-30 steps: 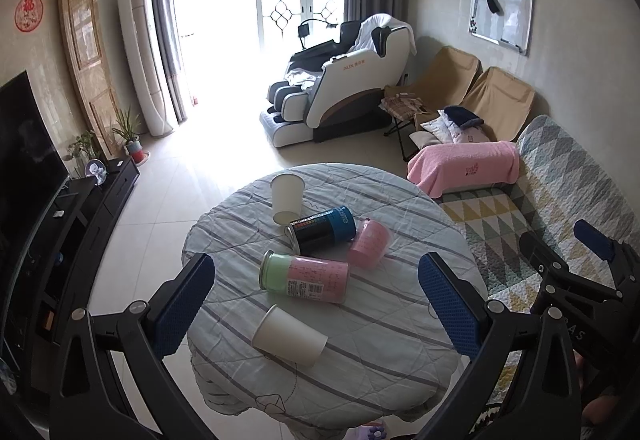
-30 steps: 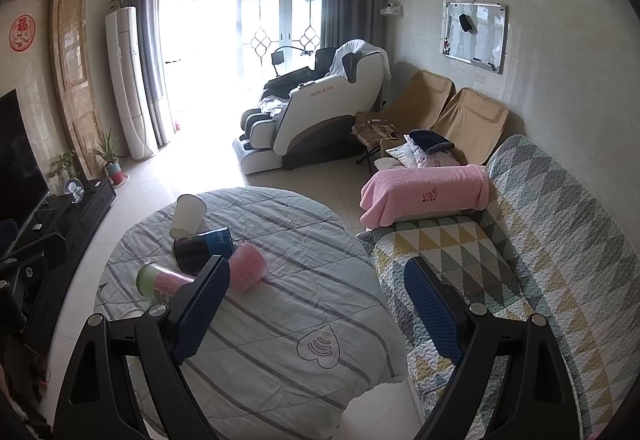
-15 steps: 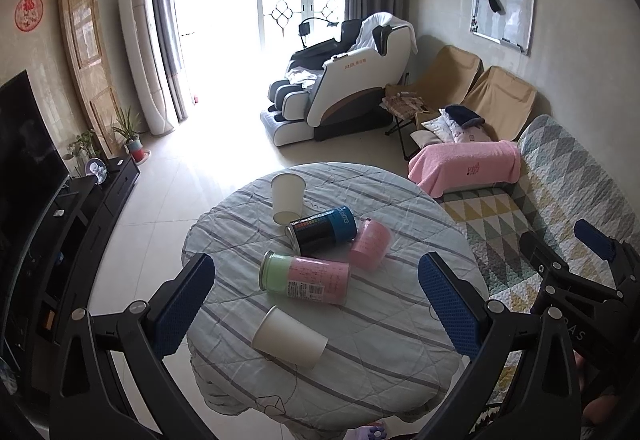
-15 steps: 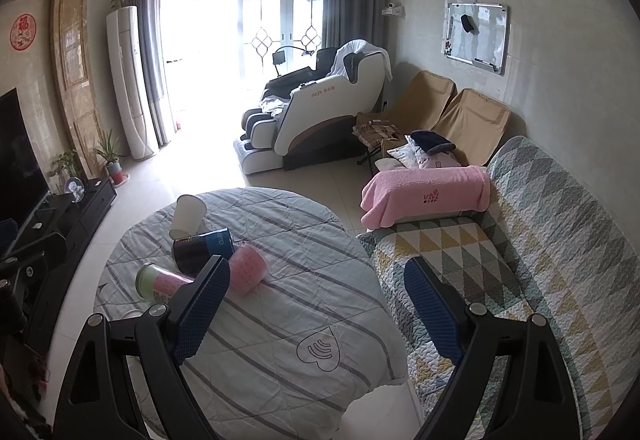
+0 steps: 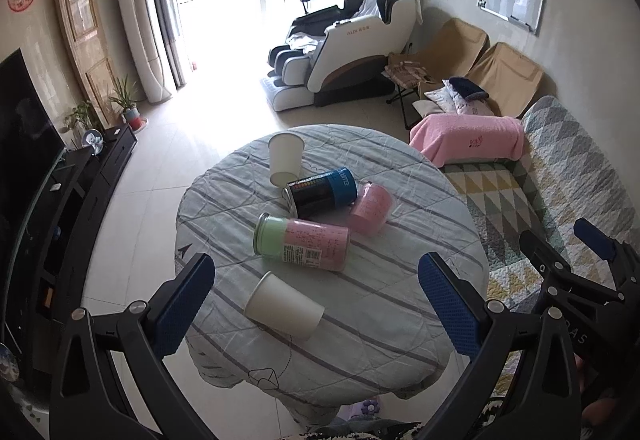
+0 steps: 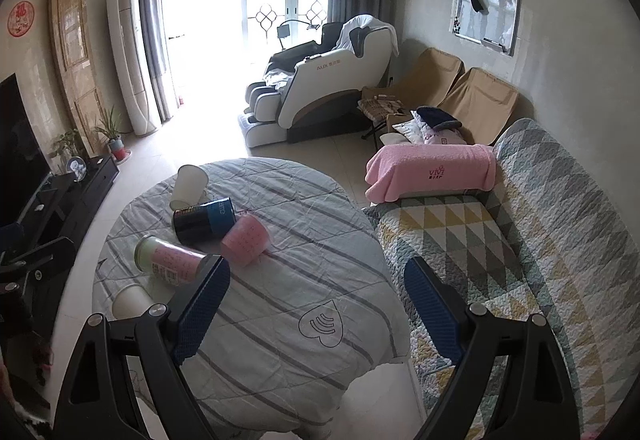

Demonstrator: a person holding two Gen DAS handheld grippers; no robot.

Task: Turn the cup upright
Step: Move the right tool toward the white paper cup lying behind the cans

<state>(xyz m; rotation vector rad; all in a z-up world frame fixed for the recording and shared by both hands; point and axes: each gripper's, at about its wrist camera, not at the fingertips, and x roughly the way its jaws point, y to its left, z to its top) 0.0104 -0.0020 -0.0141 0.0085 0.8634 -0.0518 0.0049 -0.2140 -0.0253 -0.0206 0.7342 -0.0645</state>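
On a round table [image 5: 420,320] with a striped grey cloth lie several containers on their sides. A white paper cup [image 5: 285,307] lies nearest, between my left gripper's fingers in that view. A second white cup [image 5: 284,159] lies at the far edge. A pink cup [image 5: 369,209], a black and blue can [image 5: 323,193] and a pink and green can [image 5: 303,242] lie in the middle. My left gripper [image 5: 316,292] is open and empty, above the table's near edge. My right gripper [image 6: 316,300] is open and empty, over the table's right side [image 6: 280,320].
A sofa with a patterned quilt [image 6: 500,240] and a pink blanket [image 6: 430,172] stands right of the table. A massage chair [image 5: 344,52] is behind. A dark TV cabinet [image 5: 60,208] runs along the left. Tiled floor surrounds the table.
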